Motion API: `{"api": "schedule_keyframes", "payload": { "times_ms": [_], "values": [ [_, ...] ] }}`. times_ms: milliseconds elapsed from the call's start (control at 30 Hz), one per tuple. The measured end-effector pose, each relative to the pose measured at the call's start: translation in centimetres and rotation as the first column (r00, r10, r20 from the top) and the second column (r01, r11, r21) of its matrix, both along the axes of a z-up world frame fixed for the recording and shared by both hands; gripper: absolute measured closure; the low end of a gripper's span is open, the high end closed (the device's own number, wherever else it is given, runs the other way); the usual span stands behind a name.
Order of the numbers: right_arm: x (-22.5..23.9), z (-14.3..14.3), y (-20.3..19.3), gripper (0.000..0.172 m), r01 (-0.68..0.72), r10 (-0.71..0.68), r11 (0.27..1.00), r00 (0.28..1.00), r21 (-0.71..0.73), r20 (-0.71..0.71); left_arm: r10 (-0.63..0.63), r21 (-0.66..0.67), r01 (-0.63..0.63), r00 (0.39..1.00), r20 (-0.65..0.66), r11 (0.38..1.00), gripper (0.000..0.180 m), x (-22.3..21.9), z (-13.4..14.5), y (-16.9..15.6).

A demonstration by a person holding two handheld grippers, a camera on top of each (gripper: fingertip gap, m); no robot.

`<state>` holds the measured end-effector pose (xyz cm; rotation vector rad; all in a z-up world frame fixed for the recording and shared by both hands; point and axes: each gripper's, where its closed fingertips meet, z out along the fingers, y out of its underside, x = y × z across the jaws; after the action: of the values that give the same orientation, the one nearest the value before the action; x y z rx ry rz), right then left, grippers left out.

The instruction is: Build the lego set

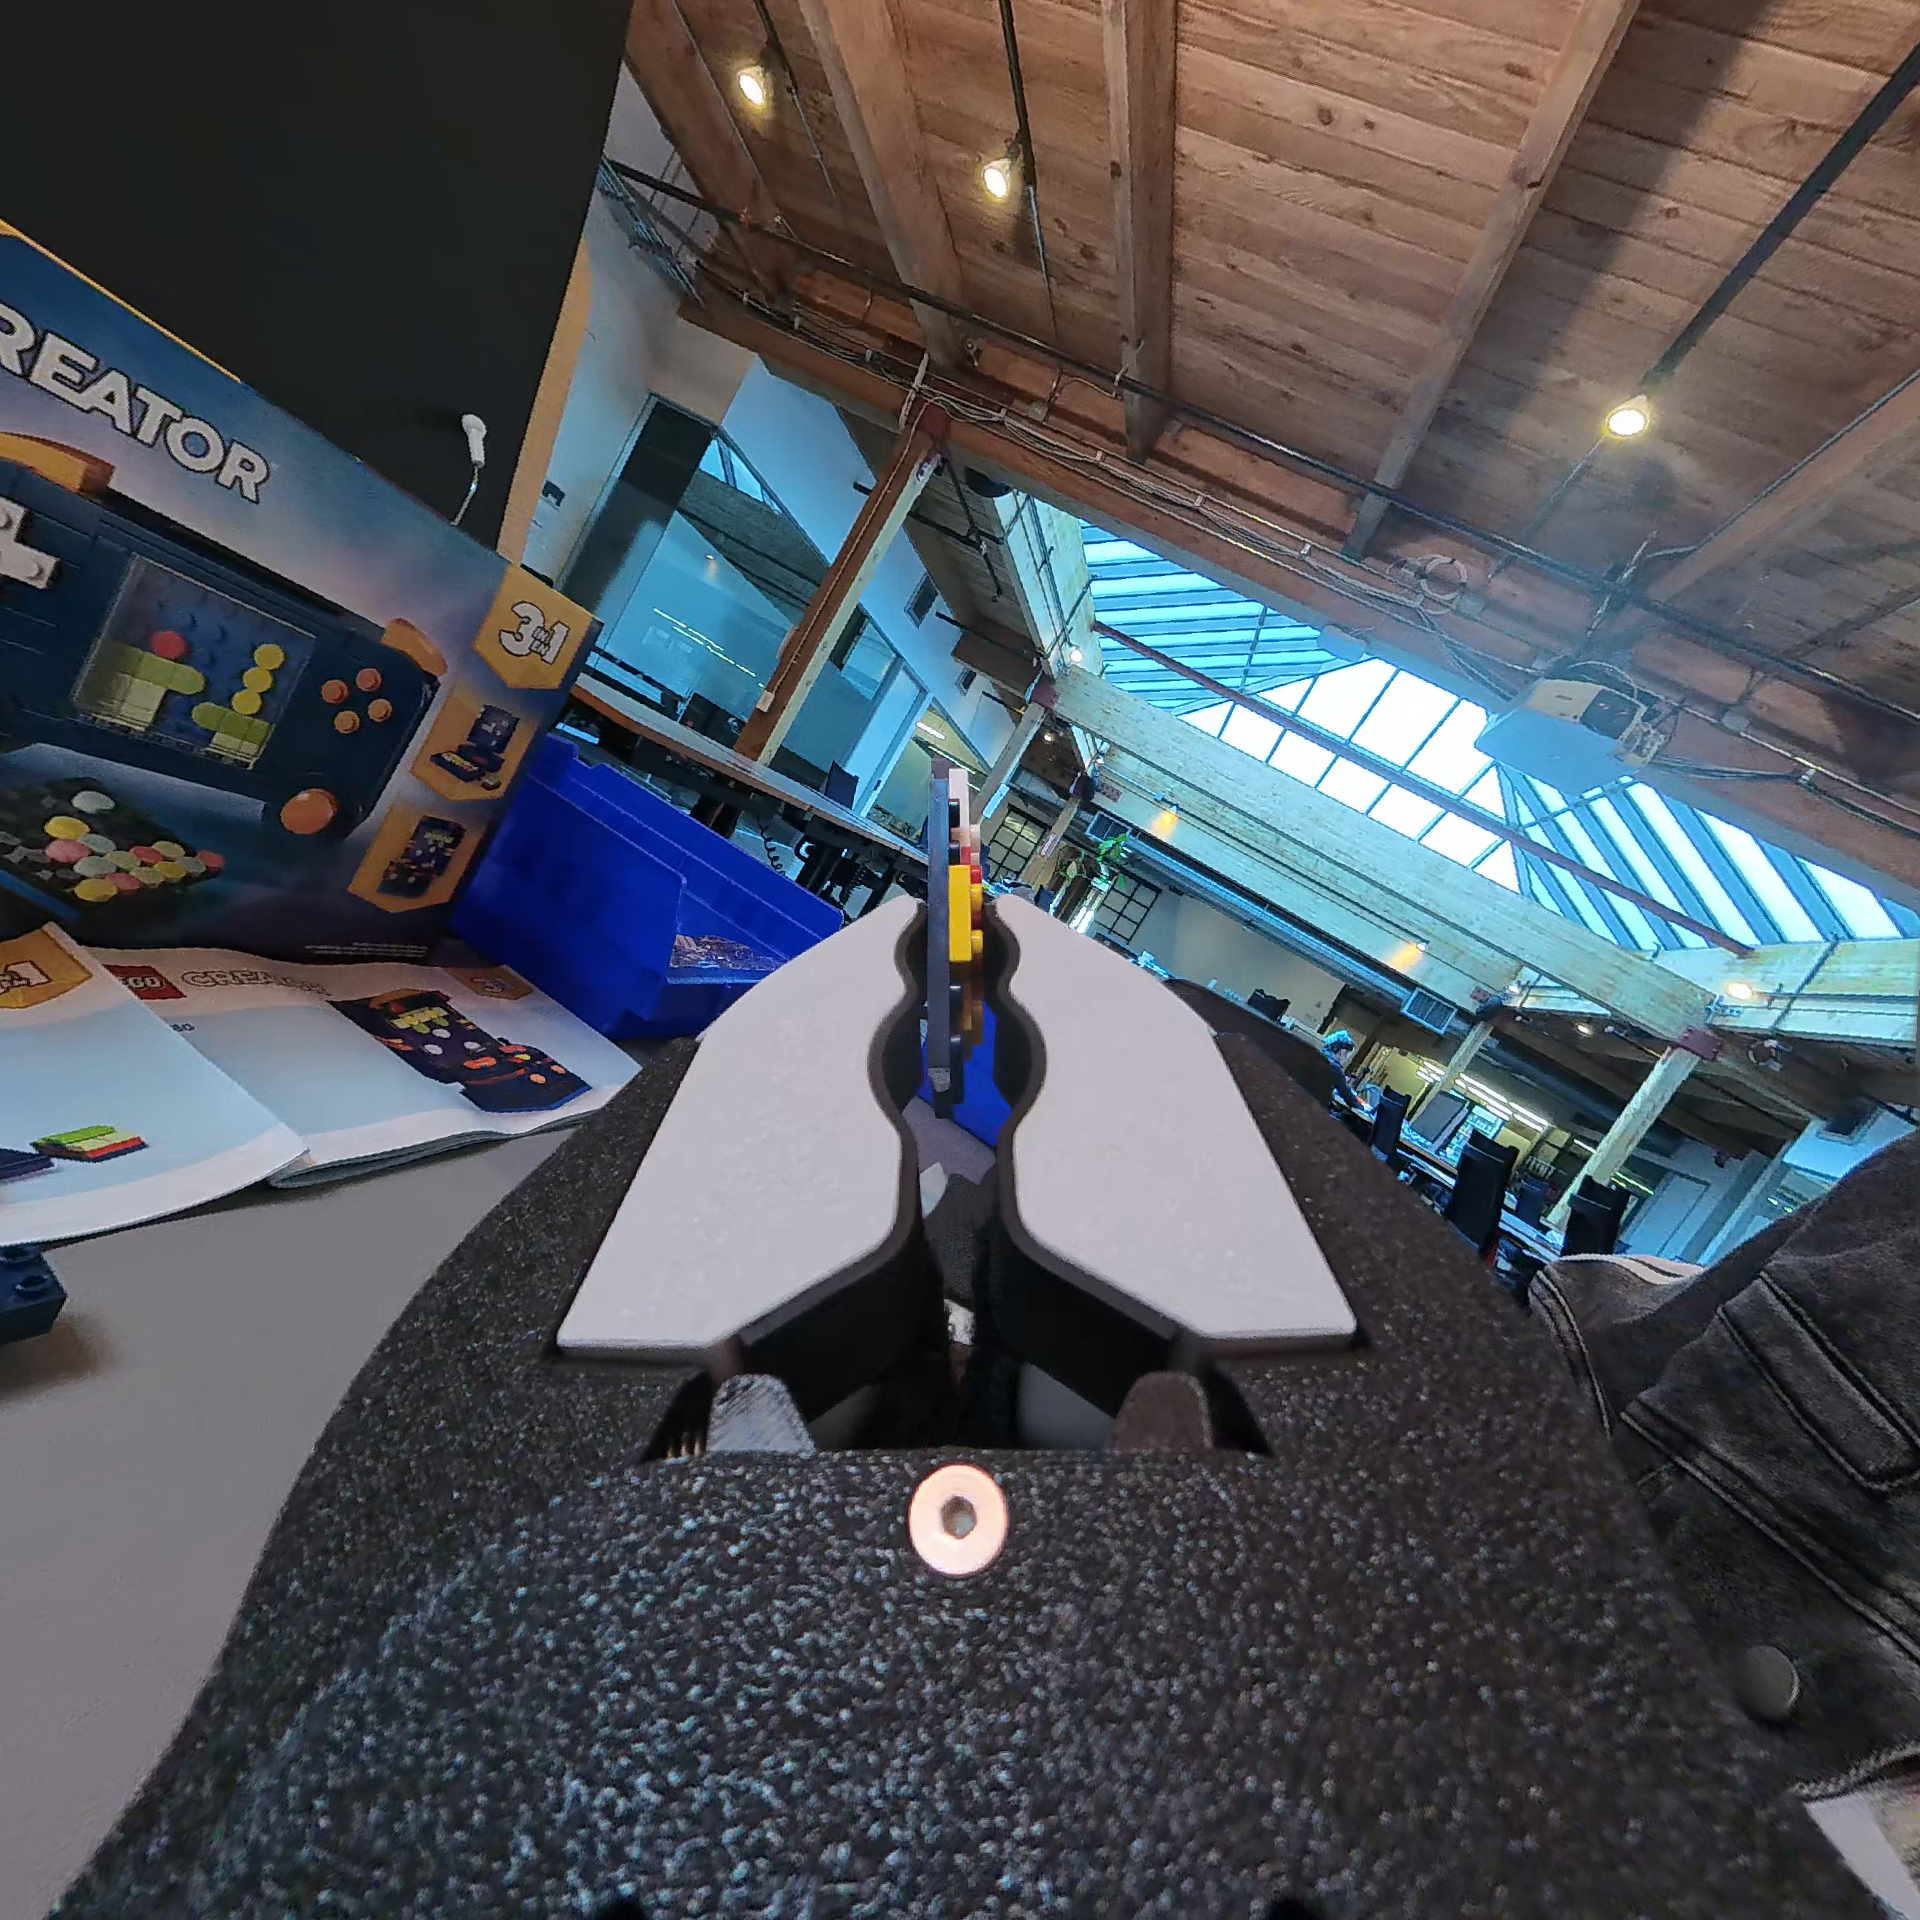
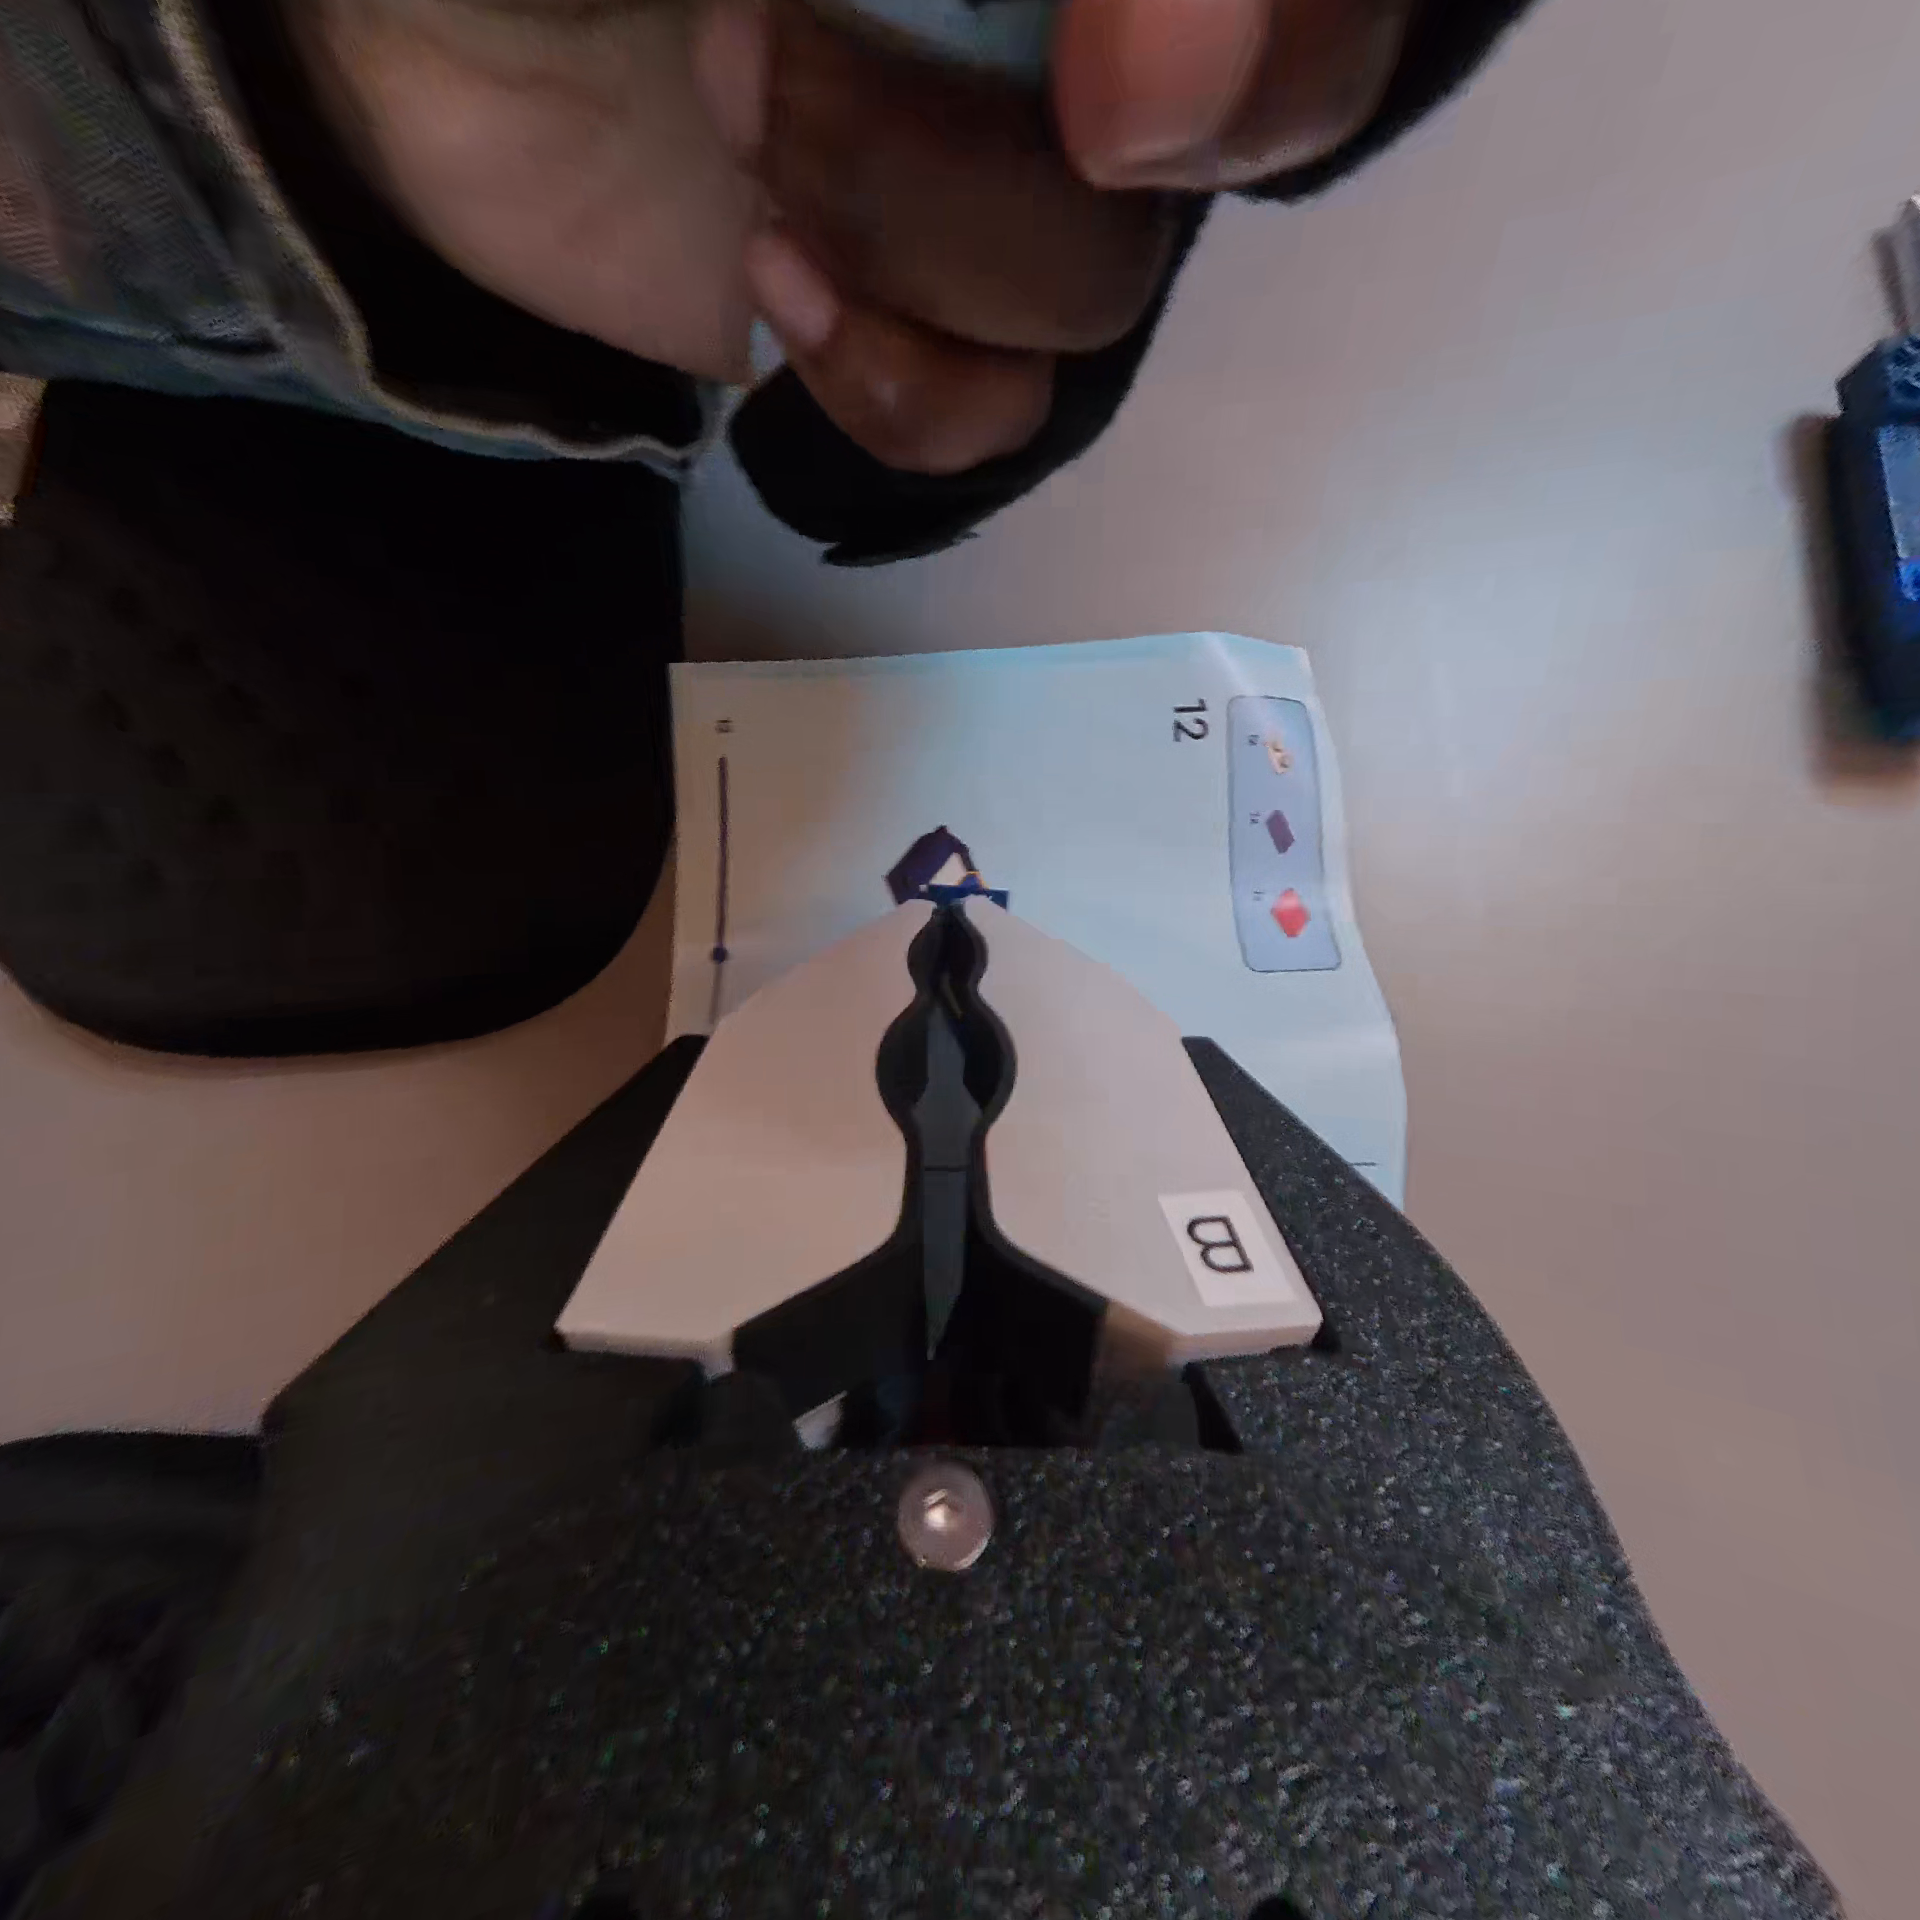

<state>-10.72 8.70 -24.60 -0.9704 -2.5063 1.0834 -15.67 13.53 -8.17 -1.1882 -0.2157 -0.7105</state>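
while left gripper [image 1: 958,914] clamps brick plate [image 1: 943,883], right gripper [image 2: 951,914] shut over booklet pg [image 2: 1091,790].

gripper body [image 1: 935,1714] rough speckled black plastic | fingers [image 1: 790,1122] matt grey | ceiling [image 1: 1351,208] bare wood planks | booklet page [image 2: 1039,769] glossy paper

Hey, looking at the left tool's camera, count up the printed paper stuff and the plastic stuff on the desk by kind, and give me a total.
Printed cardboard toy box: 1
Open paper instruction booklets: 2
Blue plastic storage bin: 1
Flat grey brick plate with yellow and red pieces, clamped edge-on in the left tool: 1
Loose dark blue brick at the left edge: 1
Total: 6
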Motion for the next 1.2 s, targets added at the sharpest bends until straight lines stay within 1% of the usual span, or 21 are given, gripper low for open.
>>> {"api": "schedule_keyframes", "payload": {
  "times_ms": [33, 133, 200, 267, 300, 367, 433, 533, 633, 800, 900, 1033, 1133, 1200],
  "values": [
    [0.2, 0.2, -0.1, 0.167, -0.015, 0.015, 1.0, 1.0, -0.01, 0.002, -0.001, -0.001, 0.001, 1.0, 0.001, 1.0, 0.173, 0.0, 0.0, 0.0],
    [0.3, 0.7, 0.4, 0.143, -0.003, 0.004, 1.0, 1.0, -0.02, 0.01, -0.005, -0.001, 0.005, 1.0, 0.003, 1.0, 0.173, 0.0, 0.0, 0.0],
    [0.2, 0.1, 0.8, 0.135, 0.008, -0.008, 1.0, 0.999, -0.005, 0.034, -0.01, 0.002, 0.01, 1.0, 0.013, 1.0, 0.172, 0.0, 0.0, 0.0],
    [0.2, -0.5, 0.5, 0.136, 0.009, -0.009, 1.0, 0.999, 0.002, 0.035, -0.014, 0.004, 0.014, 1.0, 0.024, 1.0, 0.172, 0.0, 0.0, 0.0],
    [0.0, -0.5, 0.3, 0.141, 0.006, -0.006, 1.0, 1.0, 0.012, 0.01, -0.018, 0.005, 0.017, 0.999, 0.028, 1.0, 0.172, 0.0, 0.0, 0.0],
    [-0.2, -0.7, 0.5, 0.156, 0.011, -0.009, 0.998, 0.999, 0.06, -0.042, -0.026, 0.008, 0.026, 0.999, 0.035, 1.0, 0.173, 0.1, 0.1, -0.1],
    [-0.2, -0.7, 0.5, 0.156, 0.003, 0.001, 0.998, 0.998, 0.07, -0.06, -0.039, 0.006, 0.039, 0.999, 0.037, 0.999, 0.173, 0.2, 0.0, 0.0],
    [0.0, -0.1, 0.6, 0.156, -0.004, 0.006, 1.0, 0.998, 0.03, -0.066, -0.057, 0.003, 0.057, 0.998, 0.036, 0.998, 0.172, 0.5, 0.0, 0.0],
    [0.2, 1.4, 1.5, 0.156, 0.0, -0.001, 1.0, 0.994, -0.005, -0.107, -0.082, -0.004, 0.082, 0.997, 0.014, 0.997, 0.172, 0.9, 0.1, 0.0],
    [1.0, 4.8, 5.5, 0.156, 0.074, -0.076, 0.997, 0.971, -0.017, -0.225, -0.127, -0.024, 0.126, 0.992, -0.017, 0.992, 0.173, 1.7, 0.1, 0.1],
    [1.6, 7.2, 8.2, 0.156, 0.114, -0.1, 0.993, 0.933, 0.02, -0.345, -0.207, -0.055, 0.205, 0.978, -0.028, 0.977, 0.173, 2.6, -0.3, 0.2],
    [3.0, 10.1, 10.8, 0.156, 0.128, -0.027, 0.978, 0.858, 0.162, -0.512, -0.372, -0.139, 0.365, 0.928, -0.025, 0.92, 0.173, 4.5, -1.4, 0.2],
    [4.1, 11.9, 11.2, 0.156, 0.125, 0.026, 0.97, 0.799, 0.208, -0.601, -0.433, -0.183, 0.419, 0.901, -0.041, 0.889, 0.172, 5.4, -2.1, 0.0],
    [4.6, 12.6, 10.9, 0.156, 0.11, 0.068, 0.966, 0.767, 0.235, -0.637, -0.502, -0.253, 0.474, 0.863, -0.054, 0.843, 0.173, 6.3, -3.0, -0.2]
  ]
}}
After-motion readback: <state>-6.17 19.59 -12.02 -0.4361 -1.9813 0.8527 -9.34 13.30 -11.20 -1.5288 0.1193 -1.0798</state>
